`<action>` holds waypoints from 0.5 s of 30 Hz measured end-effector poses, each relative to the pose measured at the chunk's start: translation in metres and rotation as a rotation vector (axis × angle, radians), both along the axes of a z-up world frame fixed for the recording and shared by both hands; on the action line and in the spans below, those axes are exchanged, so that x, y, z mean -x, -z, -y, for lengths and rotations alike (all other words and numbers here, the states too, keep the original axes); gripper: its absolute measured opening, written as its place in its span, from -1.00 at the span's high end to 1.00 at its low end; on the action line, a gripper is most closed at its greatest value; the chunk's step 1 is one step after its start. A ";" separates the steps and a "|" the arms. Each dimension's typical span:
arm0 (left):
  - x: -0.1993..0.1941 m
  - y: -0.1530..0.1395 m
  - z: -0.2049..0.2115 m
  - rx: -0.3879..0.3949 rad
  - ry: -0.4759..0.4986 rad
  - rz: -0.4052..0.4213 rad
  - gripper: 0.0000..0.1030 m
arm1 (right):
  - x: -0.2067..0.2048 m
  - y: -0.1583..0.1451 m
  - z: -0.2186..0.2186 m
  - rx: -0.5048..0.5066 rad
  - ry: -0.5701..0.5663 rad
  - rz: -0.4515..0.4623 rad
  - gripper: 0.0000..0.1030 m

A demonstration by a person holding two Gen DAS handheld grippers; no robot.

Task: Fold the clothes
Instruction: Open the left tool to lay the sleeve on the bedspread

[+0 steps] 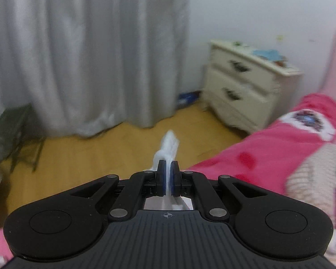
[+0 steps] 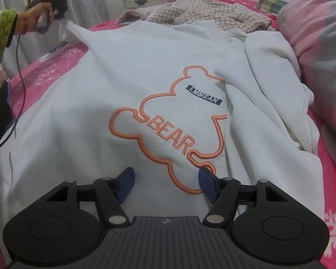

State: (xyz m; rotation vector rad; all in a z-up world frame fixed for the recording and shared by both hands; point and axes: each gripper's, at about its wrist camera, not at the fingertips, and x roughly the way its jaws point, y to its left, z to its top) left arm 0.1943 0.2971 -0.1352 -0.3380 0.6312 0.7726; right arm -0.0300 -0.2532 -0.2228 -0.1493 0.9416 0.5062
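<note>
A white sweatshirt [image 2: 114, 85] with an orange bear outline and the word BEAR lies spread on the pink bed [image 2: 49, 67]. My right gripper [image 2: 166, 182] is open and empty, just above the sweatshirt near the bear print. My left gripper [image 1: 168, 174] is shut on a corner of the white sweatshirt [image 1: 169, 143], which sticks out past the fingertips. In the right wrist view the left gripper [image 2: 60, 11] holds that corner lifted at the bed's far left edge.
A checked beige garment [image 2: 201, 9] lies at the far end of the bed. A pink and grey quilt [image 2: 320, 33] is piled on the right. A cream nightstand [image 1: 246, 80], grey curtains [image 1: 78, 51] and wooden floor [image 1: 100, 154] lie beyond the bed edge.
</note>
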 end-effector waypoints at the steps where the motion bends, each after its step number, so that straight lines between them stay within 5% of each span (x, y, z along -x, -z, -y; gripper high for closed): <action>1: 0.002 0.001 -0.002 0.008 0.002 0.003 0.96 | 0.000 0.000 0.000 0.003 0.000 0.000 -0.31; 7: 0.019 0.008 -0.032 0.045 0.003 -0.056 0.83 | -0.001 0.001 -0.001 0.006 0.000 0.006 -0.31; 15: 0.068 0.032 -0.100 0.169 -0.301 -0.207 0.82 | 0.000 0.001 -0.003 0.008 -0.001 0.000 -0.35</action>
